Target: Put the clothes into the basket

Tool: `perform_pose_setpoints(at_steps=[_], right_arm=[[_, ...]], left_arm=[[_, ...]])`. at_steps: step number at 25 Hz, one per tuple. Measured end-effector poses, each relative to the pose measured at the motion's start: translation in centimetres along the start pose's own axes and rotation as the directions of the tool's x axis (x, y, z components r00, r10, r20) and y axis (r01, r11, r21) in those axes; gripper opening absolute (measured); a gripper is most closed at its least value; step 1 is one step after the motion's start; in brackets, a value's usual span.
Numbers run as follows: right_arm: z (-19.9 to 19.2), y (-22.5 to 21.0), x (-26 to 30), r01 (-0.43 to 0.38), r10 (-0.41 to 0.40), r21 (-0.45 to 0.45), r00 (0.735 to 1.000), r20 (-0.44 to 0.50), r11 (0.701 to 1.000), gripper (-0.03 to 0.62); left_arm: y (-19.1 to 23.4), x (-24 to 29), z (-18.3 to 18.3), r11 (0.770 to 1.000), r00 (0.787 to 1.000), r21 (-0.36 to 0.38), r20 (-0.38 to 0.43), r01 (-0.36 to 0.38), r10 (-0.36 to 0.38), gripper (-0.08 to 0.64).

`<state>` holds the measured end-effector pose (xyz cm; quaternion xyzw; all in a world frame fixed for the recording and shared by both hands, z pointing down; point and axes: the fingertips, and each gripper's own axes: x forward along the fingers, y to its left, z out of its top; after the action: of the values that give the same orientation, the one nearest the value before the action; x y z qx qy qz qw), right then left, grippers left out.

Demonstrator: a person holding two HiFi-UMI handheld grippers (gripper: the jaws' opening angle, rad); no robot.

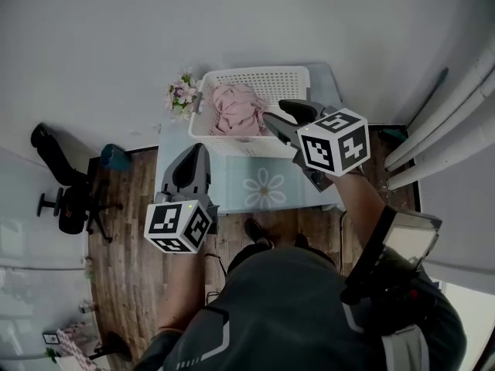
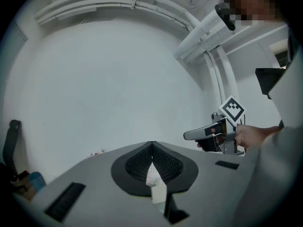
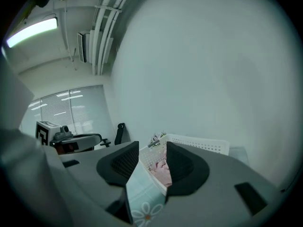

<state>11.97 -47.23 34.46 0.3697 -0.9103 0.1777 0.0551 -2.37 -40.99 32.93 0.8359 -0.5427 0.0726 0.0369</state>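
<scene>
Inside the white basket on the worktop, pink clothes lie heaped; flowers stand just beside it. Right claw hovers spread, empty, near its rim; left claw pressed together, empty.

We hold both grippers out in front of us, roughly level and tipped slightly downward. Our left gripper is the nearer one, its jaws closed together at the tips and its marker cube close to our body. Our right gripper is extended further forward, its jaws partly apart with nothing between the pads. Our right hand wraps its handle, and our right forearm stretches out behind it.
</scene>
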Motion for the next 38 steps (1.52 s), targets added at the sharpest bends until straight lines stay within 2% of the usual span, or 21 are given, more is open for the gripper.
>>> perform_pose_setpoints(at_steps=[4, 8, 12, 22, 31, 38], right_arm=[[0.5, 1.3, -2.8, 0.017, -0.015, -0.041, 0.999, 0.051, 0.999, 0.131], [1.2, 2.2, -4.4, 0.060, -0.054, -0.070, 0.995, 0.089, 0.996, 0.080], [1.4, 3.2, -4.9, 0.104, -0.094, -0.081, 0.989, 0.115, 0.991, 0.063], [2.7, 7.0, -4.6, 0.197, -0.172, -0.113, 0.964, 0.202, 0.974, 0.031], [2.9, 9.3, -3.8, 0.265, -0.233, -0.124, 0.946, 0.225, 0.956, 0.014], [2.8, 10.2, -2.9, 0.283, -0.252, -0.118, 0.941, 0.226, 0.952, 0.012]], left_arm=[[-0.1, -1.3, -0.3, 1.000, 1.000, 0.000, 0.018, -0.015, 0.015, 0.009], [-0.1, -1.9, -0.4, 0.999, 0.999, -0.026, 0.045, 0.021, -0.020, 0.009], [0.5, -2.2, 0.2, 0.999, 0.997, -0.032, 0.075, 0.037, -0.034, 0.009], [3.9, -3.6, 1.1, 0.998, 0.993, 0.027, 0.099, 0.058, -0.060, 0.009], [6.2, -4.1, 0.9, 0.995, 0.990, 0.040, 0.105, 0.086, -0.090, 0.009], [6.8, -4.6, 0.7, 0.991, 0.987, 0.048, 0.100, 0.123, -0.128, 0.009]])
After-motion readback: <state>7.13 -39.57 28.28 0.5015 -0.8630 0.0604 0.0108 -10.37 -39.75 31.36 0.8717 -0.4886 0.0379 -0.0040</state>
